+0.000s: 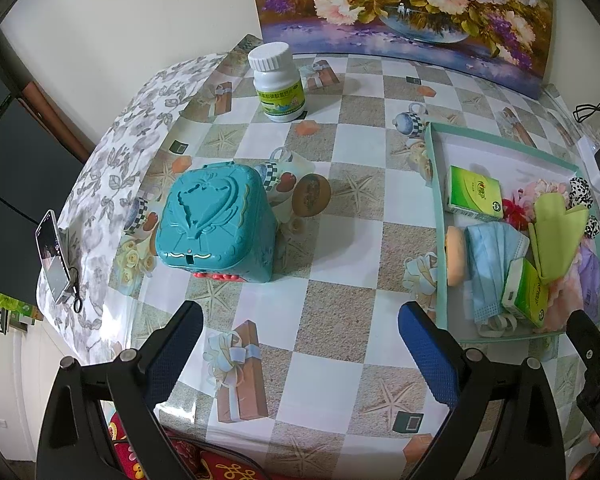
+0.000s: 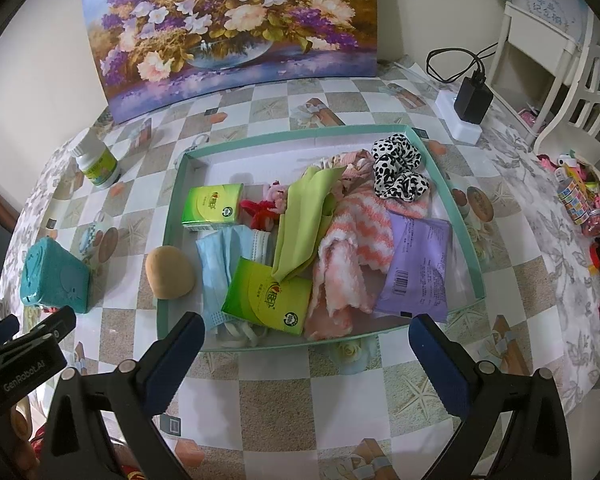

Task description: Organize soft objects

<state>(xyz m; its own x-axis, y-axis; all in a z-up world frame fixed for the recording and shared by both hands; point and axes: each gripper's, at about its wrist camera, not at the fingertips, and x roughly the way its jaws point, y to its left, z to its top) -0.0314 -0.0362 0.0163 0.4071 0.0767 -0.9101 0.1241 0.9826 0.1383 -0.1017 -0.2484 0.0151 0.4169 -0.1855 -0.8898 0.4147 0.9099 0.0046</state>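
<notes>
Left gripper (image 1: 300, 344): fingers spread wide apart, nothing between them, hovering over the checkered bench (image 1: 340, 240). Ahead of the left-hand finger stands a teal plastic box (image 1: 214, 222) with a raised heart pattern on its lid, upright on the bench. Farther ahead, a white pill bottle (image 1: 278, 82) with a green label, upright, near the flower painting (image 1: 404, 12) leaning on the wall. A phone (image 1: 52, 256) lies at the bench's left edge, well apart from the fingers.

Right gripper (image 2: 306, 348): fingers also wide apart and empty, poised just short of the near wall of a shallow teal tray (image 2: 466, 224).

Tray contents, seen from the right wrist, straight ahead of the fingers:
- two green tissue packs: one (image 2: 270, 300) close to the left-hand finger, lying on a blue face mask (image 2: 220, 256); the other (image 2: 212, 206) farther in
- lime green cloth (image 2: 300, 224), draped over the centre
- pink-and-white striped fuzzy towel (image 2: 348, 248), crumpled, touching the cloth
- purple packet (image 2: 416, 268), ahead of the right-hand finger, partly under the towel's edge
- black-and-white spotted scrunchie (image 2: 398, 170) at the far right corner
- small red item (image 2: 260, 212) beside the far tissue pack; cannot tell what it is

A tan sponge (image 2: 170, 272) sits at the tray's left wall; cannot tell if it is inside or outside. A black charger (image 2: 472, 98) is plugged into a white block beyond the tray.
</notes>
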